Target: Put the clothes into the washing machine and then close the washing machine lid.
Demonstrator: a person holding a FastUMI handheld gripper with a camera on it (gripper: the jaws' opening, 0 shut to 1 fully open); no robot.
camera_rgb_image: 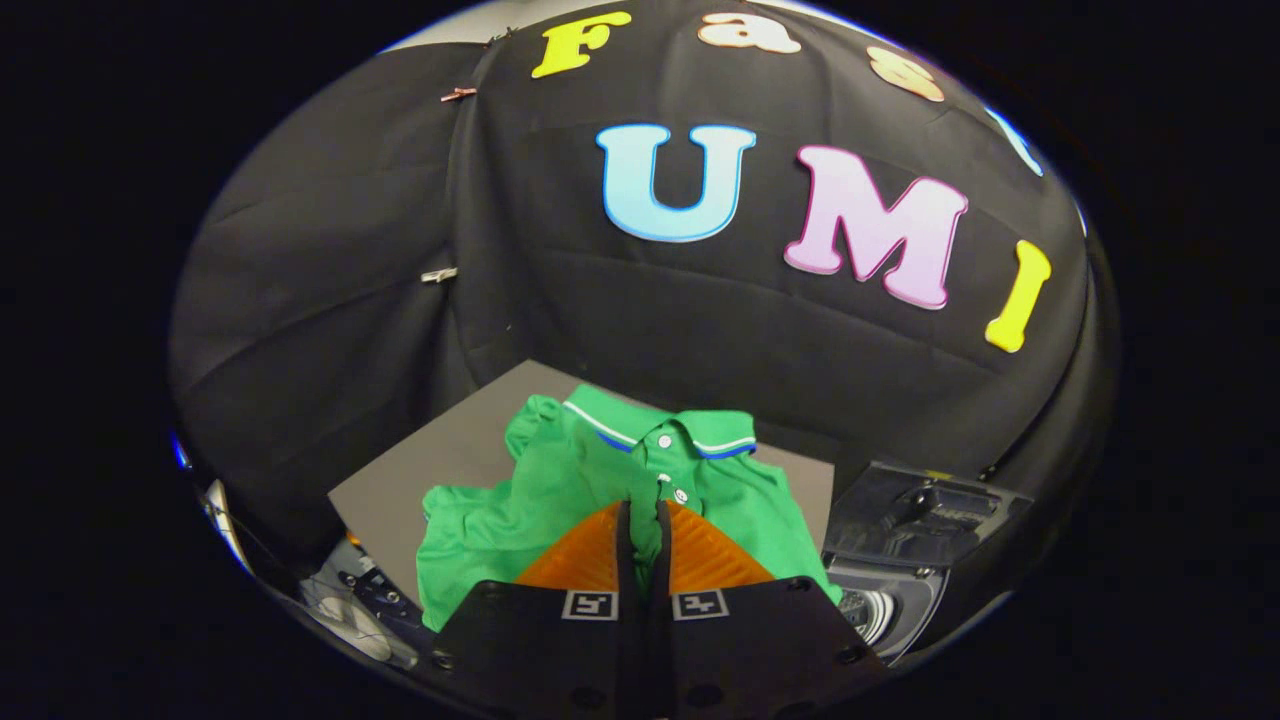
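Observation:
A green polo shirt [560,480] with a white and blue striped collar hangs in front of me, lifted off the grey tabletop [440,470]. My gripper [641,520] is shut on the shirt's front placket, and a fold of green cloth is pinched between the two orange fingers [590,555]. The shirt's body and one sleeve droop to the left of the fingers. The washing machine [900,560] stands to the right, lower than the fingers. Its dark lid [925,510] is raised, and the round drum opening [868,610] shows beneath it.
The grey tabletop ends in a straight edge just left of the washing machine. Some pale items and dark gear [355,610] lie low on the left, beyond the table's left edge. The booth's black cloth wall closes off the back and both sides.

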